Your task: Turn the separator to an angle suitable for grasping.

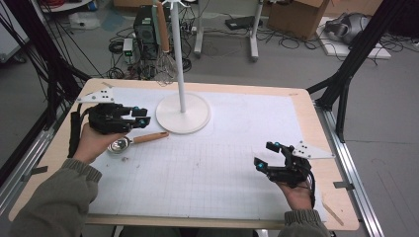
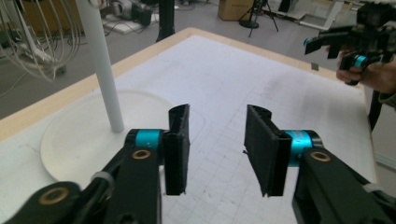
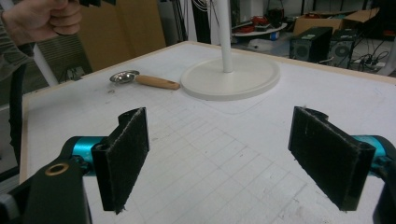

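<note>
Left tongs (image 1: 141, 116), upper left of the high view: jaws apart with nothing between them, hanging just above and beside the spoon. In the left gripper view the two black pads (image 2: 261, 151) stand a moderate gap apart over bare grid paper.

Right tongs (image 1: 267, 155), lower right of the high view: jaws wide, empty, well apart from everything.

Spoon (image 1: 132, 142), left of centre: metal bowl toward the lower left, wooden handle (image 1: 150, 138) pointing right toward the stand. It lies flat on the tabletop (image 1: 207, 168). Judged light and stiff; the bowl looks smooth and likely to slip, the handle rounder and grippier. Best hold is probably mid-handle, jaws across it. Lying so low, the pads would need to come right down to the paper.

Stand (image 1: 183, 113), upper centre: white disc base just beyond the handle tip, thin pole rising from it. A whisk (image 1: 165, 59) hangs near the pole's top. Both crowd any lift toward the upper right.

Open room: the whole centre and lower middle of the tabletop. The left edge is near the spoon; keep sweeps short there.
</note>
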